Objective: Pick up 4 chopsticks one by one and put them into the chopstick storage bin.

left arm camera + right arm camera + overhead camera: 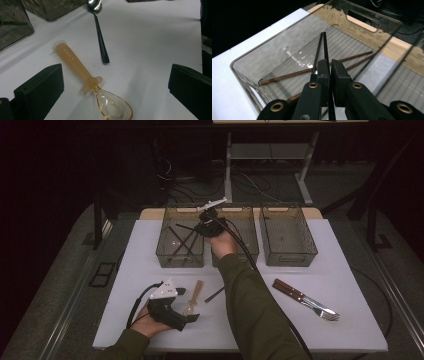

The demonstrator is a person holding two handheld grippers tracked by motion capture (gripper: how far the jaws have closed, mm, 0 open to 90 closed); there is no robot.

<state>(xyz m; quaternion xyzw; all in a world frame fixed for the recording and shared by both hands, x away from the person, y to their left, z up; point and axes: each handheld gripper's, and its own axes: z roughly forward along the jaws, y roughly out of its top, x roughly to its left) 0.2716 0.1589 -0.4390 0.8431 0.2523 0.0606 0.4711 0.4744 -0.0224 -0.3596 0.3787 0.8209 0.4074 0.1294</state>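
Chopsticks [323, 50] sit clamped in the right gripper [330, 72] – long axis pointing down into the left bin [244, 62] just below.

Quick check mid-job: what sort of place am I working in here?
Probably a lab test bench, not a kitchen: a white table with three clear plastic bins, loose cables on the dark floor, and a desk frame behind.

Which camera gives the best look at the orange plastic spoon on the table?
The left gripper view: the orange spoon lies close up between the open jaws of the left gripper, handle lettering and clear bowl sharp. The high view shows the same spoon small and dim. The right gripper view looks into a bin instead.
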